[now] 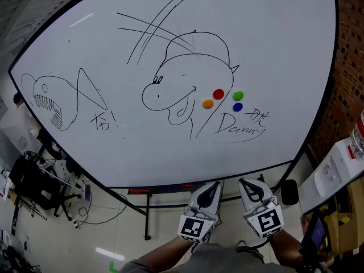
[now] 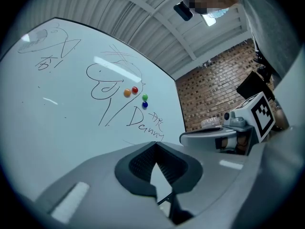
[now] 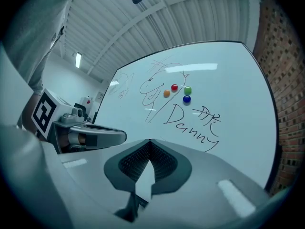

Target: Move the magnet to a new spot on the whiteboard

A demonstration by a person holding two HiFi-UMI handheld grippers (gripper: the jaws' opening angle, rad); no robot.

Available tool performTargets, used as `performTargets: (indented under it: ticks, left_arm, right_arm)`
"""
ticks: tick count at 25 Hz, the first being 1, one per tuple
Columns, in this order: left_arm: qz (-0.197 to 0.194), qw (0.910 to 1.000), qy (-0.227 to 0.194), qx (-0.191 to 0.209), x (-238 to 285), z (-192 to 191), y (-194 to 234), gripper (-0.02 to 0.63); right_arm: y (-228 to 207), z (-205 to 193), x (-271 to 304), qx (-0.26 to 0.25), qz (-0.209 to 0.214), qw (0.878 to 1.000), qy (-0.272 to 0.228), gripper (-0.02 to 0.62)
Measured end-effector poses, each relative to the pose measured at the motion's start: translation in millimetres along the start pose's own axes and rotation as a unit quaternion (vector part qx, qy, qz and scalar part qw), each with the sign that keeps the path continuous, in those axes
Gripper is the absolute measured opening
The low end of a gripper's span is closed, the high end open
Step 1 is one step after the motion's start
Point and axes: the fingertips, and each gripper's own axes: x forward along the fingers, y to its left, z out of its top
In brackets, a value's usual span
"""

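Note:
Four round magnets cling to the whiteboard (image 1: pixel 267 50) near the cartoon head: red (image 1: pixel 218 94), orange (image 1: pixel 207 103), green (image 1: pixel 238 96) and blue (image 1: pixel 237 107). From the gripper views they appear as red (image 3: pixel 174 87), orange (image 3: pixel 166 93), green (image 3: pixel 187 90) and blue (image 3: pixel 186 99), and as red (image 2: pixel 135 90) and orange (image 2: pixel 127 93). My left gripper (image 1: pixel 212 186) and right gripper (image 1: pixel 247 183) sit side by side below the board's lower edge, well short of the magnets. Both have their jaws together at the tips, nothing between them: left (image 2: pixel 155 144), right (image 3: pixel 149 141).
Marker drawings and the word "Denny" (image 1: pixel 239 124) cover the board. A brick wall (image 1: pixel 348 67) runs along the right. A white unit (image 1: pixel 333 172) stands at the lower right. Cables and gear (image 1: pixel 40 178) lie on the floor at the left, under the board's stand.

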Motion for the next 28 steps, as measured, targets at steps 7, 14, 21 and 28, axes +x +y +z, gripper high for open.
performTargets:
  ticks: [7,14,21,28]
  left_arm:
    - [0.009,0.9999,-0.01,0.007,22.8,-4.8,-1.1,0.002]
    - [0.01,0.9997,-0.014,0.015,42.9,1.5,3.9,0.002]
    - [0.007,0.9984,-0.044,0.034,72.1,38.8,20.7,0.002]
    - [0.006,0.9962,-0.071,0.05,104.4,81.1,36.1,0.002]
  right_arm:
    - [-25.7,-8.8,7.9,-0.02,0.011,1.0,0.009,0.008]
    - [-34.9,-1.2,25.9,-0.018,0.023,1.0,-0.007,0.009]
    - [-55.1,39.9,56.1,-0.027,0.016,0.999,-0.041,0.009]
    - [-76.6,76.3,81.5,-0.066,0.015,0.996,-0.058,0.009]
